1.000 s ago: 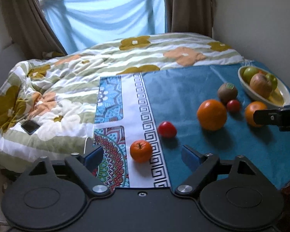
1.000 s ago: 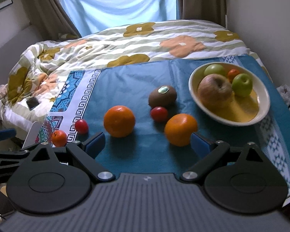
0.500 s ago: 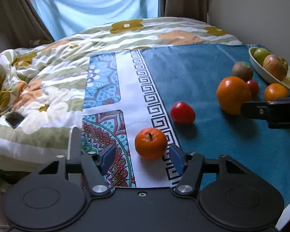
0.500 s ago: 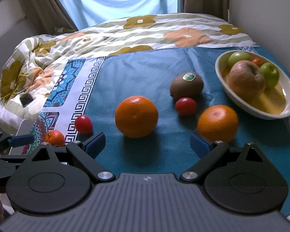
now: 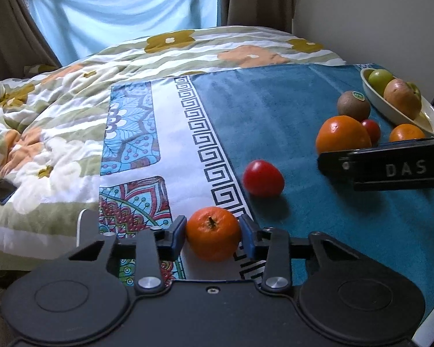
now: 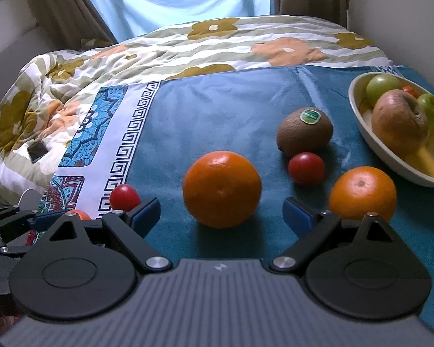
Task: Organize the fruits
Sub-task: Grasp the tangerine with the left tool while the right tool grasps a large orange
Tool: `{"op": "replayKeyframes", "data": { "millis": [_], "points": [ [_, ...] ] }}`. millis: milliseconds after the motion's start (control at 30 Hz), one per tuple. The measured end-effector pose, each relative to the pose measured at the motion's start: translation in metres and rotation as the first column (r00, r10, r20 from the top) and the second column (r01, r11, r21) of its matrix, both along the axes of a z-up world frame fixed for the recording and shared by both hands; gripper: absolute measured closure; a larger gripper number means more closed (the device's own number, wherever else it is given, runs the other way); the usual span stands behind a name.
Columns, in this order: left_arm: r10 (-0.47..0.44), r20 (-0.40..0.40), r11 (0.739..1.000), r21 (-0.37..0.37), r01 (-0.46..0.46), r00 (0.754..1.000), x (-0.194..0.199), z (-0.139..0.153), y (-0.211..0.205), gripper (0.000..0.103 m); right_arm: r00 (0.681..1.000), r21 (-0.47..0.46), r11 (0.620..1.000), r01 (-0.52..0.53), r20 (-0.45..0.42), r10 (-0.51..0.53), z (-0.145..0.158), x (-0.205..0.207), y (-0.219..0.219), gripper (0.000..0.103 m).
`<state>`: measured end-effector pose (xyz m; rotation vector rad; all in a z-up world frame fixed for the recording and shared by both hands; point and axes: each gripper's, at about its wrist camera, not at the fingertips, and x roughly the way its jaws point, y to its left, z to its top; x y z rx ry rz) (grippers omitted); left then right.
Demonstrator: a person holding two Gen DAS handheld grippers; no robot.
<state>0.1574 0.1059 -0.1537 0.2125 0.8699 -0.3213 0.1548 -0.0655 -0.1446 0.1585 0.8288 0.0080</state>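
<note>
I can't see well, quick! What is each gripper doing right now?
Left gripper: shut on the small orange.
Right gripper: open, holding nothing, the big orange just ahead.

Left claw (image 5: 212, 232) clamped tight; right claw (image 6: 221, 212) spread wide

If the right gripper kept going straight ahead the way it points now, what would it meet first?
Most likely the large orange, which sits just ahead of the open right gripper, centred between its fingers. Depth is hard to judge, but nothing shows in between.
</note>
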Motion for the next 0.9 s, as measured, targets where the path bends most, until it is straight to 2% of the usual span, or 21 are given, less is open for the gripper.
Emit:
{"op": "replayKeyframes", "data": {
  "millis": [267,467,567,633,900],
  "points": [
    [-0.011,0.009,1.0,0.012,0.011,1.0,-0.002,0.0,-0.002,0.061,1.0,-0.014,1.0,-0.023,0.006,0.023,-0.001,0.006,0.006,0.0],
    [0.002,0.007,1.0,0.023,-0.002,1.0,-0.007,0.001,0.002,0.062,1.0,-0.033,0.999,-0.018,0.004,0.018,-0.004,0.01,0.005,0.007],
    [0.017,0.003,1.0,0.023,-0.017,1.0,-0.012,0.001,0.004,0.062,1.0,-0.046,0.999,-0.023,0.001,0.023,-0.006,0.011,0.005,0.014],
    [0.024,0.003,0.999,0.024,-0.024,1.0,-0.014,0.002,0.004,0.062,1.0,-0.051,0.998,-0.023,-0.002,0.023,-0.006,0.011,0.004,0.024],
    [0.054,0.032,0.998,0.017,-0.055,0.998,-0.024,0.017,0.002,0.062,0.999,-0.041,0.998,-0.051,-0.007,0.051,-0.003,0.006,0.001,0.027]
  ]
}}
